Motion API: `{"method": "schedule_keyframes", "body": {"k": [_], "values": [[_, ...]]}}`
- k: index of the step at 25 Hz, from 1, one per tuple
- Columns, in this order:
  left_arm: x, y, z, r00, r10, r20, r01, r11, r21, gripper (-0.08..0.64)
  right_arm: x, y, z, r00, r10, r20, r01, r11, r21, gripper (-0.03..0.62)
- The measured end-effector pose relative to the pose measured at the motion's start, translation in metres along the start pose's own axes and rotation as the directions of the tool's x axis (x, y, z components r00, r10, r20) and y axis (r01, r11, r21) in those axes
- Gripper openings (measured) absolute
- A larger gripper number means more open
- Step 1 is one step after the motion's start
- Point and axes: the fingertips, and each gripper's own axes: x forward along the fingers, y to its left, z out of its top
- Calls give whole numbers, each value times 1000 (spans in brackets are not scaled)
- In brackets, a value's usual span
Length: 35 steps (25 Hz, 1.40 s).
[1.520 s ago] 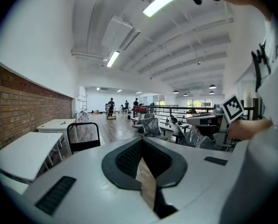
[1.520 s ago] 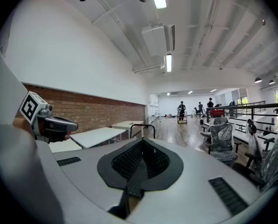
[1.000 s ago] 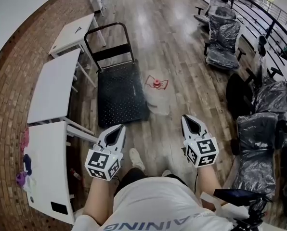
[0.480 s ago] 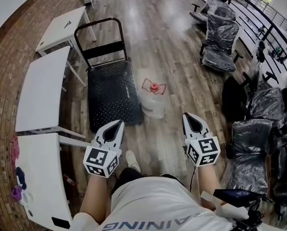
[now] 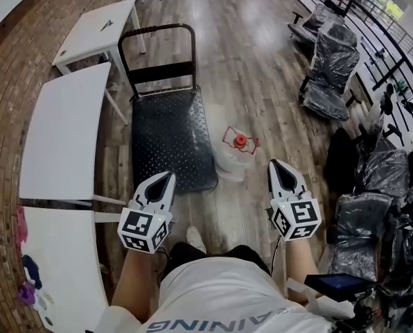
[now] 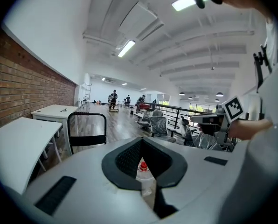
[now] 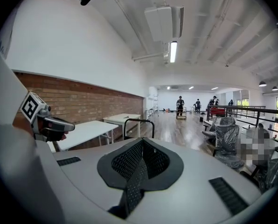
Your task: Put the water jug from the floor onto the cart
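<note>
In the head view the clear water jug (image 5: 234, 159) with a red cap stands upright on the wood floor, just right of the black platform cart (image 5: 166, 136). My left gripper (image 5: 165, 180) hovers over the cart's near corner, its jaws a narrow slit apart with nothing between them. Through that slit the left gripper view shows the jug (image 6: 143, 172) ahead. My right gripper (image 5: 278, 169) hangs right of the jug, short of it, shut and empty. The right gripper (image 7: 138, 171) points past the cart's handle (image 7: 139, 123), with its pads closed together.
White tables (image 5: 64, 134) line the brick wall on the left. Plastic-wrapped chairs (image 5: 331, 64) and a railing crowd the right side. The person's shoe (image 5: 195, 238) is on the floor between the grippers. Several people stand far down the hall (image 7: 181, 105).
Both grippers and the person have moved forward along the floor. The jug and cart now lie closer, with the jug nearly level with the right gripper's tip.
</note>
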Motion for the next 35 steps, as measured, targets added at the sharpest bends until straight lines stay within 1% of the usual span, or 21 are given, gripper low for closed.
{"method": "schedule_keyframes", "body": {"k": [5, 9, 12, 15, 18, 24, 29, 33, 35], "values": [[15, 36, -1, 1000, -7, -14, 6, 1000, -14, 0, 35, 12, -2, 999, 0, -37, 0, 1000, -7, 6], [31, 48, -3, 1000, -9, -25, 8, 999, -33, 0, 58, 8, -6, 998, 10, -61, -10, 1000, -9, 6], [46, 52, -4, 999, -1, -39, -1, 999, -33, 0, 77, 0, -6, 998, 27, -57, -28, 1000, -11, 6], [63, 55, 2, 998, 41, -39, -42, 999, -32, 0, 98, -15, -5, 997, 67, -49, -68, 998, -15, 6], [84, 56, 8, 995, 95, -42, -97, 994, -49, 0, 120, -36, -7, 992, 113, -49, -114, 993, -21, 6], [136, 41, 24, 986, 159, -59, -161, 986, -44, 0, 169, -84, -11, 980, 194, -54, -195, 981, -13, 6], [175, 28, 32, 979, 192, -69, -195, 980, -37, 0, 204, -116, -25, 966, 244, -90, -244, 970, 12, 8], [196, 27, 21, 974, 204, -101, -211, 976, -59, 0, 233, -134, -48, 957, 250, -147, -250, 968, 18, 12], [202, 27, 10, 971, 204, -122, -213, 975, -70, 0, 244, -141, -67, 950, 248, -187, -249, 968, 19, 32]]}}
